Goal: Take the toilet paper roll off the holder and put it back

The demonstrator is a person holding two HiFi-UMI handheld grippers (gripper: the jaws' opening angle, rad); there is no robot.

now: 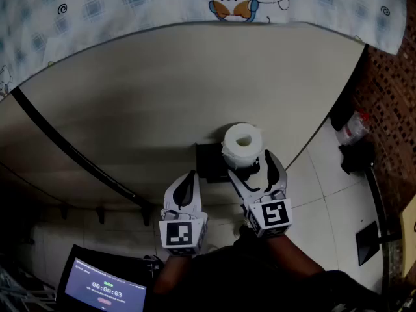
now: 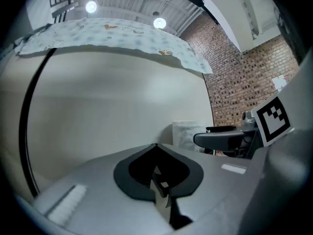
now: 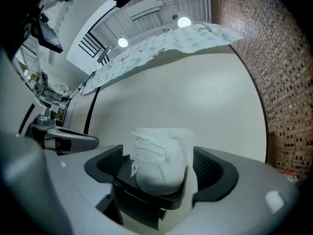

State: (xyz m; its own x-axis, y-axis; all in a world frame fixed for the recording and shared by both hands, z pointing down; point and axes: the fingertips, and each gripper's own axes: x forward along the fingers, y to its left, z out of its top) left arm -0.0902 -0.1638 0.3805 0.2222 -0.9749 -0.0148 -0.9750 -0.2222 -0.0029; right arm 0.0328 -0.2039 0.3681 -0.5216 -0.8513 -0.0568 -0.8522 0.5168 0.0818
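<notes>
Left gripper was held just left of the holder, jaws pressed together with nothing pinched. Right gripper was placed at the holder, jaws spread wide on either side of the toilet paper roll, pads apart from it. Roll was seated on the holder, long axis upright, core hole pointed up.

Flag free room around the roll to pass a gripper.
Bare: cream panel between holder and black strip, and from roll up to the patterned cloth. Crowded: right gripper, jaws open, straddles the roll; left gripper, shut, beside it.
</notes>
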